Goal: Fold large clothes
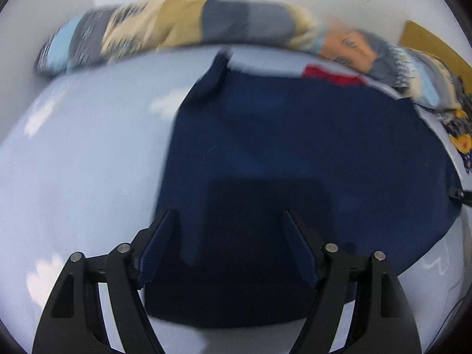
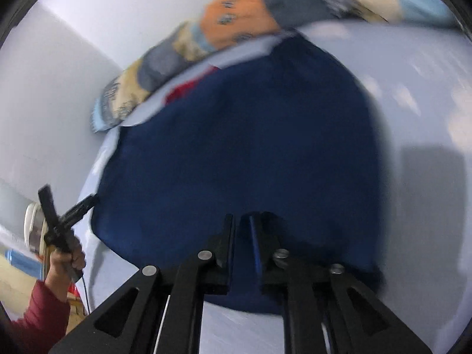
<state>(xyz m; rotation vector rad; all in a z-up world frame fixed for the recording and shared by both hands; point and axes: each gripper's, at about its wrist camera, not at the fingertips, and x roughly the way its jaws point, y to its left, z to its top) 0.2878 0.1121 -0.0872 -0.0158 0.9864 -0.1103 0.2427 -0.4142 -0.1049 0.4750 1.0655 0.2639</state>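
Note:
A large navy blue garment (image 1: 295,147) lies spread flat on a pale blue bed sheet (image 1: 73,162); a red patch (image 1: 333,76) shows at its far edge. My left gripper (image 1: 227,215) is open and empty, held above the garment's near left part. In the right wrist view the same garment (image 2: 250,147) fills the middle. My right gripper (image 2: 242,221) has its jaws nearly together, with only a narrow gap, above the garment's near edge; no cloth shows between them. The left gripper (image 2: 70,203) shows at the left, held in a hand.
A rolled patchwork blanket (image 1: 191,26) in beige, grey, blue and orange lies along the far edge against a white wall; it also shows in the right wrist view (image 2: 236,26). More patterned fabric (image 1: 460,135) lies at the right. Both views are motion-blurred.

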